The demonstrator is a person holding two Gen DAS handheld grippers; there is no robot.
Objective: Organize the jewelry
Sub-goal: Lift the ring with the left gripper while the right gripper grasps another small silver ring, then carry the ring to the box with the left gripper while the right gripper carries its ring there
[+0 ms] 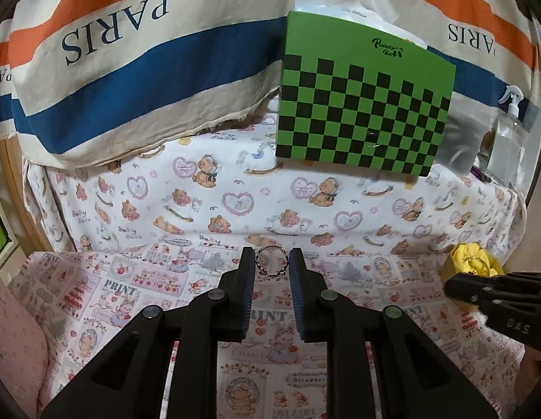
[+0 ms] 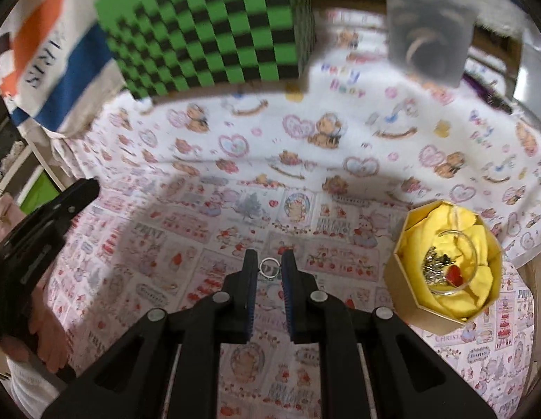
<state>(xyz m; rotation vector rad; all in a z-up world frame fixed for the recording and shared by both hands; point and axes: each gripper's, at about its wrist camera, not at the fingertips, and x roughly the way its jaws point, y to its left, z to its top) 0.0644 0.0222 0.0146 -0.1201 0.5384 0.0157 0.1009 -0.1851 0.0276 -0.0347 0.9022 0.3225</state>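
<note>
In the left wrist view my left gripper [image 1: 272, 262] is shut on an ornate dark ring [image 1: 272, 262], pinched between its tips above the patterned cloth. In the right wrist view my right gripper [image 2: 269, 267] is shut on a plain silver ring [image 2: 269, 267]. To the right of it stands an octagonal gold box [image 2: 445, 317] lined with yellow cloth, holding a bangle [image 2: 474, 248], a gold piece and a red heart [image 2: 454, 273]. The same box [image 1: 473, 265] shows at the right edge of the left view, behind the right gripper's body [image 1: 497, 289].
A green and black chequered box [image 1: 364, 104] stands at the back of the table. A clear spray bottle [image 1: 508, 139] and a grey container [image 2: 431, 28] stand at the back right. A striped PARIS cushion [image 1: 131, 70] lies at the back left. A hand [image 2: 47, 328] holds the left gripper.
</note>
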